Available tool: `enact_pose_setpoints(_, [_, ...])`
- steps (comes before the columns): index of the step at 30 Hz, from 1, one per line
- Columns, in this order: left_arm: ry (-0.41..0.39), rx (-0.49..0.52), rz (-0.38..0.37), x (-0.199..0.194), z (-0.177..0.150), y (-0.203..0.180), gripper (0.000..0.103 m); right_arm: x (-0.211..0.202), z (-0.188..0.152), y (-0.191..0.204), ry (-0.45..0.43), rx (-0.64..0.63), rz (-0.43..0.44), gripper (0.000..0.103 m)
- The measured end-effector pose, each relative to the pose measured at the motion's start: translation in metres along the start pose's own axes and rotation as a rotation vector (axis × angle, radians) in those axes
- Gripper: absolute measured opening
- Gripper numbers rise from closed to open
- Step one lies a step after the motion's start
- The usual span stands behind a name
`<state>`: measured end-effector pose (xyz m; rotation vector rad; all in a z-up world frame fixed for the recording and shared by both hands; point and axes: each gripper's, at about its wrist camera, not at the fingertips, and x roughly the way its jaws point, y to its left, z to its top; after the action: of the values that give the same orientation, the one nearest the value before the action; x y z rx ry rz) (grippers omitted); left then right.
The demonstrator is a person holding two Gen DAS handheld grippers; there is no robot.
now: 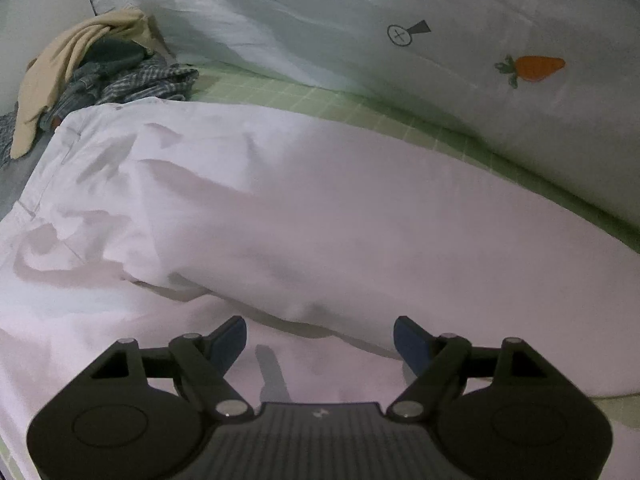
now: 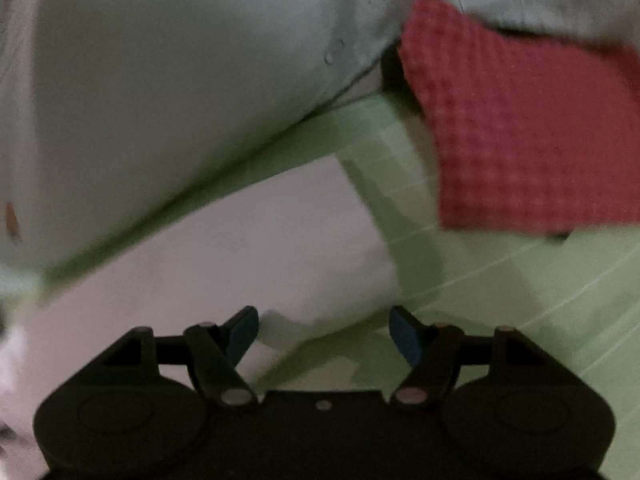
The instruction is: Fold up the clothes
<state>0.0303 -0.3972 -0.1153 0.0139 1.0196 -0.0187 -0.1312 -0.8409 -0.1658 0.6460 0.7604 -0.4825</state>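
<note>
Here, on a green checked sheet point(image 1: 320, 100), a white garment point(image 1: 280, 220), spread wide and partly doubled over itself, with a thick rolled fold across the middle and soft wrinkles toward the left. Just above the near part of that cloth, the left gripper point(image 1: 320, 336), fingers wide apart, blue pads point(image 1: 408, 340) bare, nothing between them, no clear contact with the fabric. Behind the garment, along the far edge of the sheet, a pale quilt point(image 1: 400, 12) printed with an orange carrot point(image 1: 536, 68) and small circled crosses. At far left, beside the quilt's corner, a heap of other clothes point(image 1: 120, 76): a beige piece draped over blue checked fabric and something dark, touching the white garment's upper left edge.

From the right wrist, blurred throughout: the right gripper point(image 2: 324, 328), fingers likewise spread apart and holding nothing, poised over the corner of the white garment point(image 2: 220, 248) where white cloth meets the green sheet point(image 2: 500, 280). Further right, well apart from the gripper, a red waffle-textured cloth point(image 2: 512, 128) lying on the sheet against the pale quilt point(image 2: 160, 80). Contact between right fingertips and garment: impossible to tell through the blur.
</note>
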Motion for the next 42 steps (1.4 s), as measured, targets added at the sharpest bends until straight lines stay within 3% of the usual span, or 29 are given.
enact_pose_setpoints(2, [0.003,-0.009,-0.001,0.003,0.0,0.002,0.081,0.011,0.002,0.005,0.044,0.046,-0.011,0.066])
enact_pose_setpoints(5, [0.006,-0.009,0.016,0.008,0.002,0.005,0.081,0.025,0.019,0.02,0.12,0.026,-0.023,0.005])
enact_pose_setpoints(6, [0.005,-0.012,0.022,0.01,0.004,0.007,0.081,0.028,0.029,0.026,0.133,0.033,-0.025,0.004])
enact_pose_setpoints(10, [-0.004,-0.034,0.033,0.013,0.011,0.014,0.081,0.035,0.088,0.064,0.103,-0.017,-0.089,0.003])
enact_pose_setpoints(12, [-0.01,-0.048,0.038,0.014,0.014,0.016,0.082,0.046,0.113,0.102,0.06,-0.137,-0.143,0.007])
enact_pose_setpoints(13, [-0.011,-0.054,0.037,0.016,0.015,0.017,0.082,0.052,0.122,0.118,0.038,-0.187,-0.123,0.011])
enact_pose_setpoints(14, [-0.01,-0.06,0.036,0.017,0.016,0.017,0.082,0.058,0.126,0.124,0.03,-0.168,0.003,0.025])
enact_pose_setpoints(15, [-0.009,-0.065,0.035,0.018,0.017,0.017,0.081,0.064,0.13,0.129,0.021,-0.15,0.129,0.046])
enact_pose_setpoints(16, [-0.006,-0.072,0.033,0.02,0.017,0.017,0.082,0.071,0.133,0.131,0.023,-0.111,0.248,0.052])
enact_pose_setpoints(17, [-0.003,-0.08,0.032,0.02,0.018,0.017,0.082,0.078,0.132,0.124,0.049,-0.024,0.33,0.051])
enact_pose_setpoints(18, [-0.003,-0.088,0.03,0.021,0.018,0.018,0.082,0.079,0.129,0.116,0.052,0.036,0.347,0.049])
enact_pose_setpoints(22, [0.003,-0.092,0.028,0.023,0.018,0.019,0.082,0.057,0.101,0.094,-0.081,-0.025,0.145,0.059])
enact_pose_setpoints(26, [0.019,-0.079,0.031,0.028,0.017,0.015,0.082,0.054,0.078,0.081,-0.061,-0.096,0.006,0.063])
enact_pose_setpoints(32, [0.031,-0.063,0.032,0.032,0.015,0.01,0.082,0.059,0.076,0.094,-0.138,-0.144,-0.005,0.064])
enact_pose_setpoints(36, [0.035,-0.068,0.031,0.034,0.015,0.011,0.082,0.08,0.088,0.097,-0.144,-0.169,-0.079,0.066])
enact_pose_setpoints(40, [0.037,-0.067,0.033,0.035,0.016,0.011,0.082,0.093,0.095,0.082,-0.108,-0.124,-0.039,0.068])
enact_pose_setpoints(41, [0.038,-0.069,0.033,0.035,0.016,0.011,0.082,0.094,0.096,0.08,-0.096,-0.124,-0.006,0.064])
enact_pose_setpoints(42, [0.038,-0.069,0.033,0.035,0.016,0.011,0.082,0.095,0.098,0.079,-0.081,-0.127,0.026,0.046])
